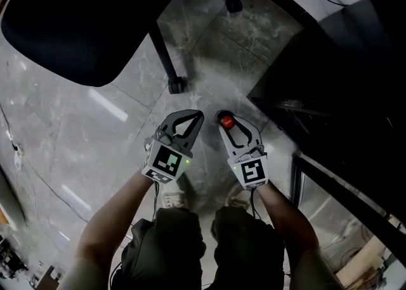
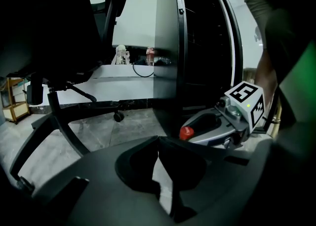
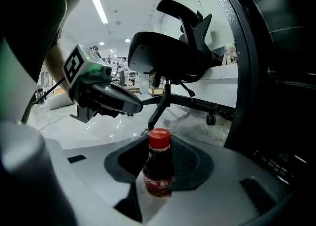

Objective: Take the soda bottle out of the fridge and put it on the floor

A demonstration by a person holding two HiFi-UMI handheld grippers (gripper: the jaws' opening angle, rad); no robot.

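Right gripper [image 1: 226,121], at the head view's lower centre, clamps the upright soda bottle [image 3: 159,168] beside the left gripper [image 1: 194,116], whose jaws are together and empty, over the grey floor [image 1: 95,130], with the black fridge [image 1: 342,79] at far right.

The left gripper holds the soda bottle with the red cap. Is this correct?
No. The right gripper holds the soda bottle with the red cap; the right gripper view shows it between those jaws. The left gripper is shut on nothing.

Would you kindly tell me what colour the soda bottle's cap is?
Red: cap of the soda bottle, best in the right gripper view.
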